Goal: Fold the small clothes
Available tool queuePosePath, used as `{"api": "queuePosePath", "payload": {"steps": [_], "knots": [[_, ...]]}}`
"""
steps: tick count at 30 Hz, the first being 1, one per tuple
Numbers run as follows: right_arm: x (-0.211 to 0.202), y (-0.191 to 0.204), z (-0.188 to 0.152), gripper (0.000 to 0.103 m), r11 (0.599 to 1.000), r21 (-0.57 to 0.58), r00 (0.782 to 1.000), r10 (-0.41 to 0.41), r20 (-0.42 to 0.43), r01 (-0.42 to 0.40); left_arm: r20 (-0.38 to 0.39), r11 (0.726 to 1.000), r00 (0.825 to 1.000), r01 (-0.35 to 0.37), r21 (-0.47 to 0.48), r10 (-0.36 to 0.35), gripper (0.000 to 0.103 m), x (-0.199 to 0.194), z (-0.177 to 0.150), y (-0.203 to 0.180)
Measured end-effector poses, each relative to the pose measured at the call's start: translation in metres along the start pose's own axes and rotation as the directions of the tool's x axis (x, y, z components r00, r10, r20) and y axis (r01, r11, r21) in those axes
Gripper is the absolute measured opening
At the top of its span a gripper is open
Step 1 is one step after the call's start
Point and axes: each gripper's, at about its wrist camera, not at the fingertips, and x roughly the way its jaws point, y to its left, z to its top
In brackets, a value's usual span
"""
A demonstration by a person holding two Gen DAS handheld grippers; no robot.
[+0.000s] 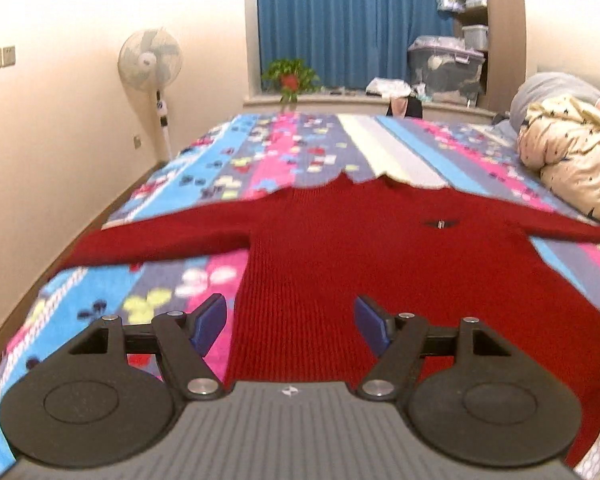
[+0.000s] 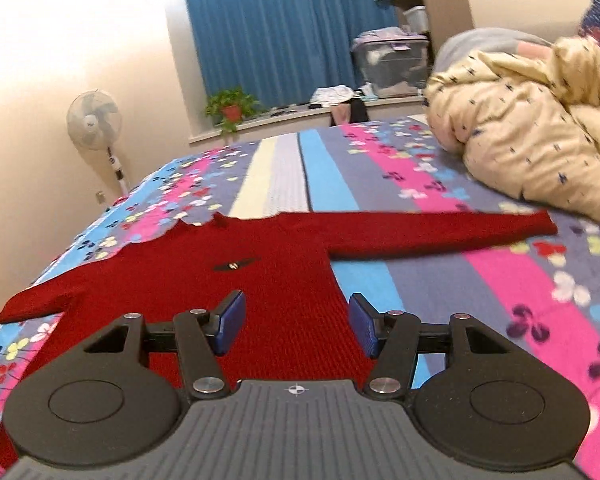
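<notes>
Both my claws hang spread wide and empty over the hem: left claw (image 1: 291, 326) at the sweater's left edge, right claw (image 2: 297, 326) at its right edge. One red sweater (image 1: 360, 248) lies flat on the bed (image 1: 400, 152), collar away, two sleeves outstretched sideways.

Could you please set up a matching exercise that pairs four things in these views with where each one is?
Things:
1. red sweater
2. cream quilt
3. standing fan
4. potted plant

Places:
A. on the window ledge before the blue curtain
B. on the floor beside the bed, by the wall
C. spread flat on the bedspread, sleeves out
D. bunched up on the bed beyond the sweater's right sleeve

Pairs: 1-C, 2-D, 3-B, 4-A
</notes>
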Motion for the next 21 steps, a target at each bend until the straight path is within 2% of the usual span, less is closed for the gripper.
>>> {"api": "queuePosePath", "payload": {"steps": [2,6,8,11,13,15,16,19,21], "knots": [[0.000,0.002,0.023,0.062,0.999,-0.013,0.999,0.048,0.025,-0.048,0.013,1.000,1.000,0.007,-0.005,-0.007,0.076,0.003,0.017,0.003],[0.018,0.006,0.051,0.066,0.997,-0.067,0.997,0.043,0.059,-0.039,0.027,1.000,1.000,-0.009,-0.024,0.009,0.076,0.023,0.051,0.013],[0.039,0.006,0.052,0.066,0.997,-0.082,0.998,0.018,0.053,-0.014,0.037,0.999,0.999,-0.032,-0.020,0.032,0.076,0.041,0.068,0.020],[0.070,-0.001,0.036,0.065,0.999,-0.045,1.000,-0.006,0.019,0.007,0.031,0.998,0.998,-0.063,-0.019,0.064,0.074,0.071,0.084,0.031],[0.088,-0.006,0.015,0.064,1.000,-0.011,0.999,-0.008,-0.034,0.008,0.008,0.996,0.997,-0.079,-0.031,0.079,0.067,0.095,0.089,0.041],[0.104,-0.005,0.003,0.054,0.999,-0.002,0.991,-0.034,-0.128,0.034,-0.012,0.995,0.996,-0.092,-0.041,0.092,0.061,0.119,0.088,0.051],[0.107,-0.004,0.003,0.050,0.999,0.001,0.992,-0.032,-0.125,0.032,-0.017,0.994,0.995,-0.104,-0.041,0.103,0.055,0.130,0.086,0.056],[0.115,0.003,0.001,0.049,0.997,-0.070,0.994,-0.040,-0.098,0.034,-0.037,0.989,0.989,-0.144,-0.042,0.143,0.046,0.164,0.075,0.071],[0.122,0.005,-0.002,0.046,0.996,-0.080,0.992,-0.048,-0.113,0.039,-0.093,0.983,0.982,-0.172,-0.068,0.165,0.037,0.185,0.065,0.083]]}}
